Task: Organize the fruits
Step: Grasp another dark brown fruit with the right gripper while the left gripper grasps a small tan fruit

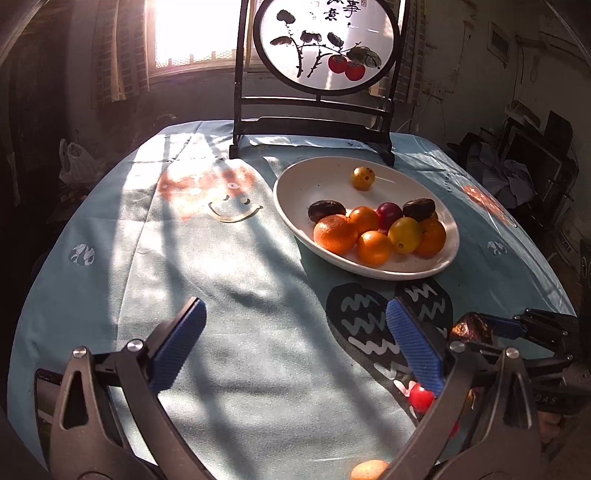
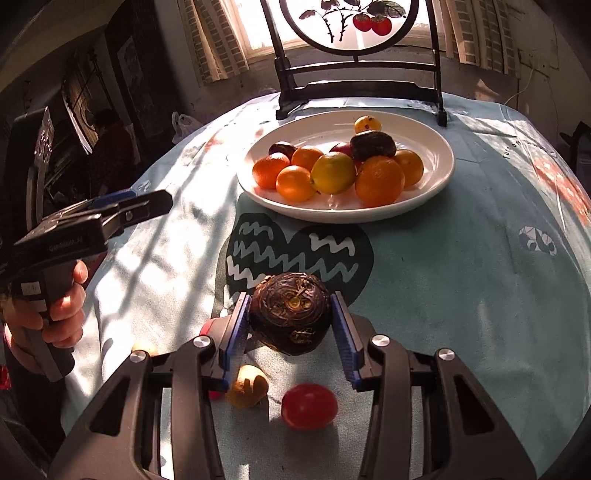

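Note:
A white oval plate (image 1: 295,188) (image 2: 432,140) on the blue tablecloth holds several oranges, yellow fruits, a plum and dark brown fruits. My right gripper (image 2: 290,314) is shut on a dark brown wrinkled fruit (image 2: 290,312) and holds it above the cloth, short of the plate; that fruit also shows in the left wrist view (image 1: 471,326). My left gripper (image 1: 295,332) is open and empty over the cloth, left of the right gripper. A red tomato (image 2: 309,406) (image 1: 421,397) and a yellow fruit (image 2: 247,386) lie on the cloth under the right gripper.
A dark wooden stand with a round painted screen (image 1: 325,44) (image 2: 351,22) rises behind the plate. Another pale fruit (image 1: 369,469) lies at the near table edge. A white plastic bag (image 1: 75,160) sits beyond the table's left edge.

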A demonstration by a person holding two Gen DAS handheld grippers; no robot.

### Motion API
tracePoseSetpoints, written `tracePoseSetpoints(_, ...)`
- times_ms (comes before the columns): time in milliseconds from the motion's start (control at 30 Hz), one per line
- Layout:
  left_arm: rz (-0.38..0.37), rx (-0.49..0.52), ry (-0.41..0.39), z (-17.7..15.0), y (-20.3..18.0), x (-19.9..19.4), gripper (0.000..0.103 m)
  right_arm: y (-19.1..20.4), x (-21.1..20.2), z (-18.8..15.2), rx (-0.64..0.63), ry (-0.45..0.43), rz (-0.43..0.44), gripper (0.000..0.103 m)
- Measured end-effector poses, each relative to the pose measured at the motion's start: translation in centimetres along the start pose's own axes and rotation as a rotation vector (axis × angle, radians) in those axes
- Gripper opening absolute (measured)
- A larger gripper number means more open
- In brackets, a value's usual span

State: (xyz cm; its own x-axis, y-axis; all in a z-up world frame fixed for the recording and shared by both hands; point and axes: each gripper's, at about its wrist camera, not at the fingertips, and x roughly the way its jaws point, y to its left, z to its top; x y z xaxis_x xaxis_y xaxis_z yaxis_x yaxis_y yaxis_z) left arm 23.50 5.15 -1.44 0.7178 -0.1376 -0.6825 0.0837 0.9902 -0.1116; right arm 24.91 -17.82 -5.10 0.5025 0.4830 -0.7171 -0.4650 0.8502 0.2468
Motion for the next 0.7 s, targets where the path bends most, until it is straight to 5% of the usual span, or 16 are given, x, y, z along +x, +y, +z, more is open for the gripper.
tracePoseSetpoints(133, -0.148, 0.062, 0.032, -2.9, 0.0, -2.0, 0.1, -0.7, -0.2, 0.2, 0.036, -0.006, 0.003, 0.044)
tracePoseSetpoints(233, -0.177, 0.155, 0.078, -5.6, -0.9, -2.7, 0.098, -0.7, -0.1, 0.3, 0.041, 0.002, 0.003, 0.044)
tracePoseSetpoints(333, -0.209, 0.226, 0.12, -7.7, -2.0, -2.9, 0.089, -0.6, -0.1, 0.2, 0.038, 0.003, 0.003, 0.044)
tracePoseSetpoints(500, -0.24, 0.281, 0.183, -9.6, -3.1, -2.3, 0.057, -0.8, 0.2, 0.0, 0.041, 0.015, -0.005, 0.044)
tracePoseSetpoints(700, -0.263, 0.29, 0.2, -9.8, -3.4, -2.1, 0.046, -0.8, 0.4, 0.0, 0.038, 0.021, -0.009, 0.044)
